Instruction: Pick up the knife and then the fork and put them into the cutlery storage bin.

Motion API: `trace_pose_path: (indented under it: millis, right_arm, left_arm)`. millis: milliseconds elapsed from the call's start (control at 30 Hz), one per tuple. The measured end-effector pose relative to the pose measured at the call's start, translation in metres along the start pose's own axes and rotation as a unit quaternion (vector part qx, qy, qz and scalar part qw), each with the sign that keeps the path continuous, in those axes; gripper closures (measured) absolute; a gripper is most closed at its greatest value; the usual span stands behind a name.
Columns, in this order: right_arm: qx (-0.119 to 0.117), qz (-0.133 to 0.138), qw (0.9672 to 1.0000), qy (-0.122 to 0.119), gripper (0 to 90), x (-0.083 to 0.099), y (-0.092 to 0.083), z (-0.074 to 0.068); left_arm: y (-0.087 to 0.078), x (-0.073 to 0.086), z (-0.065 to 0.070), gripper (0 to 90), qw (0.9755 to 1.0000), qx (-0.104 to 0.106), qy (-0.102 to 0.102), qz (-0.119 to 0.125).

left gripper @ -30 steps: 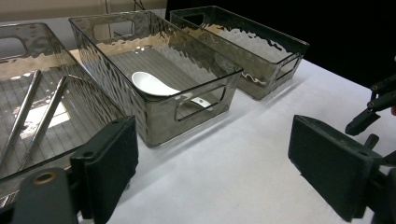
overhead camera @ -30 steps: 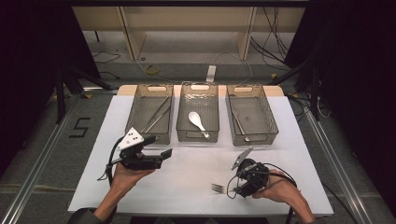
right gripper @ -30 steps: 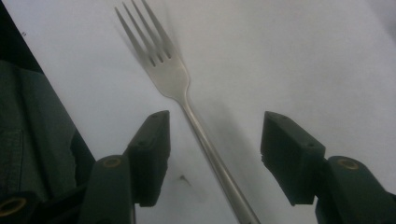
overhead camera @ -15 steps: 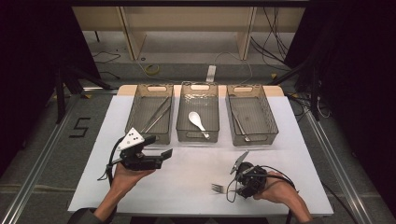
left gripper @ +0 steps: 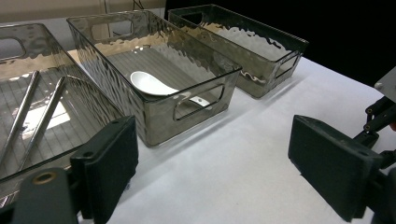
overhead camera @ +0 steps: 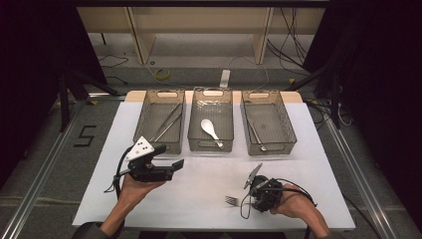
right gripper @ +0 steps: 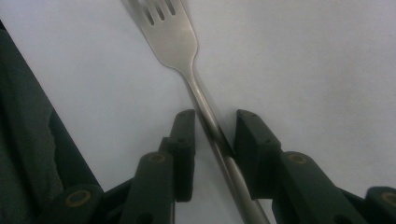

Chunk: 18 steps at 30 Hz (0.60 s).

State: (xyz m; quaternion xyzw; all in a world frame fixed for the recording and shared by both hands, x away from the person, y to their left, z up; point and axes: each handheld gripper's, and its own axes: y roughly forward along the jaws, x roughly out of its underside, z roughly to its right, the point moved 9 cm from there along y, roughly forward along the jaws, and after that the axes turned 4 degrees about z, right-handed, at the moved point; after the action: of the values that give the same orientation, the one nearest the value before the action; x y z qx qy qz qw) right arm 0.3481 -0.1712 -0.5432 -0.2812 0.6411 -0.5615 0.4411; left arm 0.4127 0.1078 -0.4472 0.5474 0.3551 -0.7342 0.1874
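The right gripper (right gripper: pixel 212 135) straddles the fork (right gripper: pixel 180 39) handle on the table (overhead camera: pixel 199 189), jaws nearly clamped but a gap remains. The left gripper (left gripper: pixel 210 177) hangs released. Likely step: grasping; next, close fully, then lift toward a bin (overhead camera: pixel 288 127)

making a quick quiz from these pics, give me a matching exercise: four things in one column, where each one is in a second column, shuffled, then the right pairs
Things:
1. white spoon
2. fork
3. two long metal sticks
4. left tool

Places:
A. on the white table, its handle between the right tool's jaws
B. in the left bin
C. held open above the table, near the bins
D. in the middle bin

Pairs: 1-D, 2-A, 3-B, 4-C
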Motion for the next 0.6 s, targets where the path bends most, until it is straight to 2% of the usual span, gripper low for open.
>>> trace_pose_path:
  millis: [367,600]
  right_arm:
    - [0.005,-0.004,0.9999,-0.009,74.0,-0.0006,0.0004,-0.0014]
    - [0.000,-0.005,0.9999,-0.014,80.4,-0.0008,0.0005,-0.0038]
  left_arm:
    - [0.0002,0.0000,0.0006,15.5,1.0000,0.000,0.001,0.000]
    - [0.0003,0.0002,0.0009,15.5,1.0000,0.000,0.001,0.000]
